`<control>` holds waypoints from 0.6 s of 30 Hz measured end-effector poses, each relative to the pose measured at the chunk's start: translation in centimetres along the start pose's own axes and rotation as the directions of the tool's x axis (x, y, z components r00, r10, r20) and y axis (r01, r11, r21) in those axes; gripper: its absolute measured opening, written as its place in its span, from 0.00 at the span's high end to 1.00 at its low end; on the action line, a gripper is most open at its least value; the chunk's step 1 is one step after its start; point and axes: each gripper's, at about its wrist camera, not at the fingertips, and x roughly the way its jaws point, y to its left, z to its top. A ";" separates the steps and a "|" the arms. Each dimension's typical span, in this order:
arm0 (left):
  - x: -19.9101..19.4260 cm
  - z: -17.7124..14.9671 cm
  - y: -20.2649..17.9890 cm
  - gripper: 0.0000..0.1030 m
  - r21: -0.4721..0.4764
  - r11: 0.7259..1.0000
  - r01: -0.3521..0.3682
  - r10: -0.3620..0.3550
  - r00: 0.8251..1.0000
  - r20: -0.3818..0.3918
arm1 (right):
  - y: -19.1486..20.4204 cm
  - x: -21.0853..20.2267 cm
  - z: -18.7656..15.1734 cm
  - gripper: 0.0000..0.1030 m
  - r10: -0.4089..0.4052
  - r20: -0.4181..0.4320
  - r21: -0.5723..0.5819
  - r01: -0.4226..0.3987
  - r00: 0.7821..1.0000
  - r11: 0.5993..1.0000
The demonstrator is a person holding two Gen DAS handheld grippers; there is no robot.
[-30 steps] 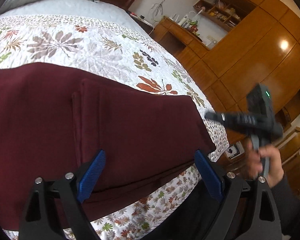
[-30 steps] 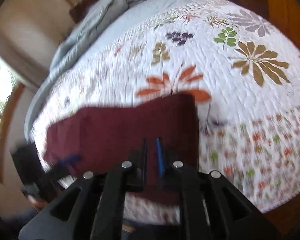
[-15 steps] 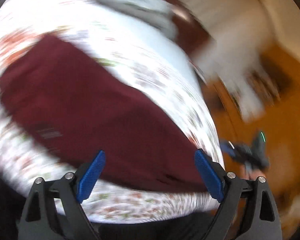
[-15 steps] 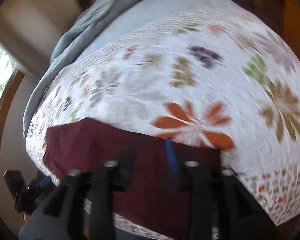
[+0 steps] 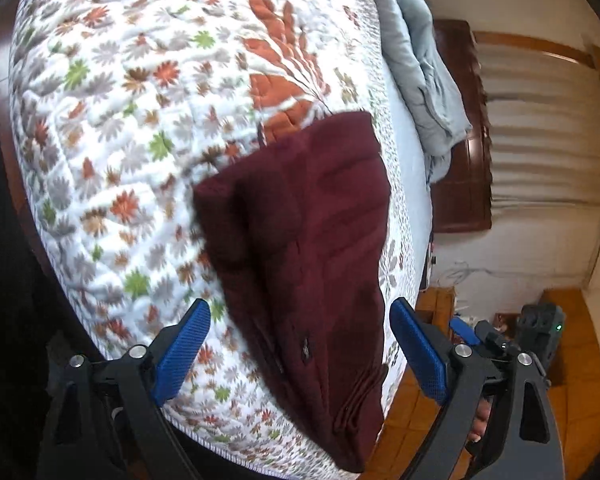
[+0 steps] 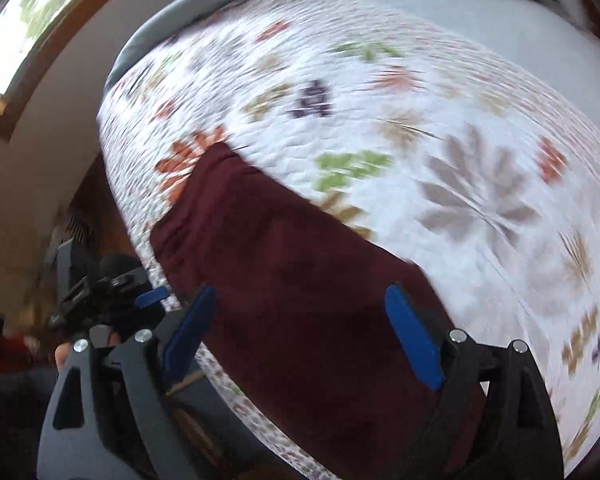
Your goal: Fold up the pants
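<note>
Right wrist view: right tongs (image 6: 300, 332) spread wide above pants (image 6: 300, 280).

A bed (image 5: 112, 128) with a white quilt printed in leaves and flowers fills the space ahead of the fingers. A grey duvet (image 5: 420, 64) lies bunched at its far end against a dark wooden headboard (image 5: 466, 168). Pale curtains (image 5: 548, 128) hang beyond; orange wooden floor (image 5: 576, 392) shows right of the fingers.

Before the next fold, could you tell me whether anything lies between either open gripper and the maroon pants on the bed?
Nothing visible does. The pants lie flat on the floral quilt, bare on top. The left gripper and right gripper both stand open above them; the grey blanket lies well clear.
</note>
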 end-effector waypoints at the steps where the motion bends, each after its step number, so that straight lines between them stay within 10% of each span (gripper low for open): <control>1: 0.0 0.3 0.1 0.11 0.000 1.000 -0.006 0.006 1.000 0.002 | 0.8 0.7 0.9 0.15 0.011 -0.021 -0.022 -0.012 1.000 1.000; 18: 1.4 2.9 1.5 0.22 -0.029 1.000 0.007 -0.006 1.000 0.014 | 6.8 12.7 12.4 0.14 0.042 -0.259 -0.230 -0.103 0.965 0.968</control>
